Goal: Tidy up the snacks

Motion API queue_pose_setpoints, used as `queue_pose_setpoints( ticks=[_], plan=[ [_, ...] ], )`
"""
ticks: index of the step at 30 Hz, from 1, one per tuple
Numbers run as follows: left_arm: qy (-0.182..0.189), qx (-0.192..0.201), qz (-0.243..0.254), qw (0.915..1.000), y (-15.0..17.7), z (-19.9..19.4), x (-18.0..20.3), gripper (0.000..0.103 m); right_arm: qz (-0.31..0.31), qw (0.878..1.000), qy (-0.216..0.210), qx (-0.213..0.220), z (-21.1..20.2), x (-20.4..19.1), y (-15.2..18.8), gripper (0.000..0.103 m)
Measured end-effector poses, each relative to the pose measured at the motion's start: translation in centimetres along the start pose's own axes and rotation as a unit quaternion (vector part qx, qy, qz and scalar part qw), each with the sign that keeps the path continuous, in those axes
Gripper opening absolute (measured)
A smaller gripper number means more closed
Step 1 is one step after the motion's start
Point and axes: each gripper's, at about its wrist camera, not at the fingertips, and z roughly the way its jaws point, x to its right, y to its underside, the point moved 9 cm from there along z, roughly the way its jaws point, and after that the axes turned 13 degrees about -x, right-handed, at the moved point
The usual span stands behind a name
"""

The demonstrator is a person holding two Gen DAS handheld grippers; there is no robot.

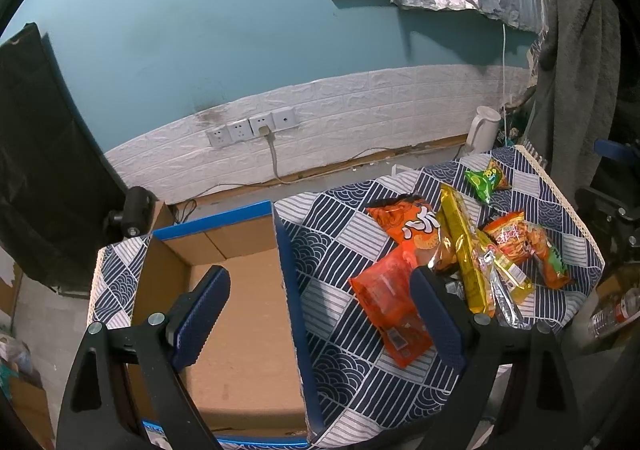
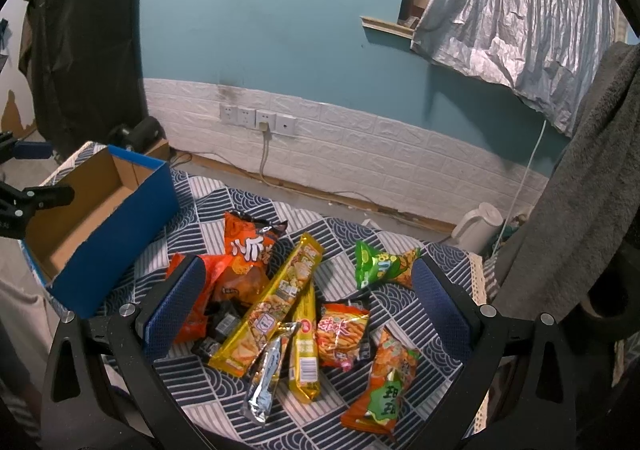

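An empty blue cardboard box (image 1: 240, 290) (image 2: 120, 226) sits at the left of the patterned tablecloth (image 1: 320, 250) (image 2: 400, 314). A pile of snack packets lies to its right: an orange puffed-snack bag (image 1: 408, 226) (image 2: 250, 246), a red-orange pouch (image 1: 390, 298), long yellow packs (image 1: 464, 250) (image 2: 276, 298), a green bag (image 1: 486, 177) (image 2: 380, 264), a silver stick (image 2: 266, 378) and an orange-green bag (image 2: 386, 378). My left gripper (image 1: 320, 314) hangs open over the box's right wall. My right gripper (image 2: 306, 302) is open above the pile, holding nothing.
A white kettle (image 1: 484, 125) (image 2: 478, 228) stands on the floor past the table's far right corner. Wall sockets (image 1: 252, 127) with a cable sit behind. A grey towel (image 2: 580, 189) hangs at the right, and a plastic bottle (image 1: 612, 312) lies off the table's right edge.
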Motion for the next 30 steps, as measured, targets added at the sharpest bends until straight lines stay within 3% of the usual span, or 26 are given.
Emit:
queue_pose_setpoints(
  ticks=[30],
  plan=[
    [0.0, -0.003, 0.005, 1.0, 0.58, 0.1, 0.3, 0.093, 0.0, 1.0, 0.006, 0.0, -0.13, 0.22, 0.14, 0.101]
  ],
)
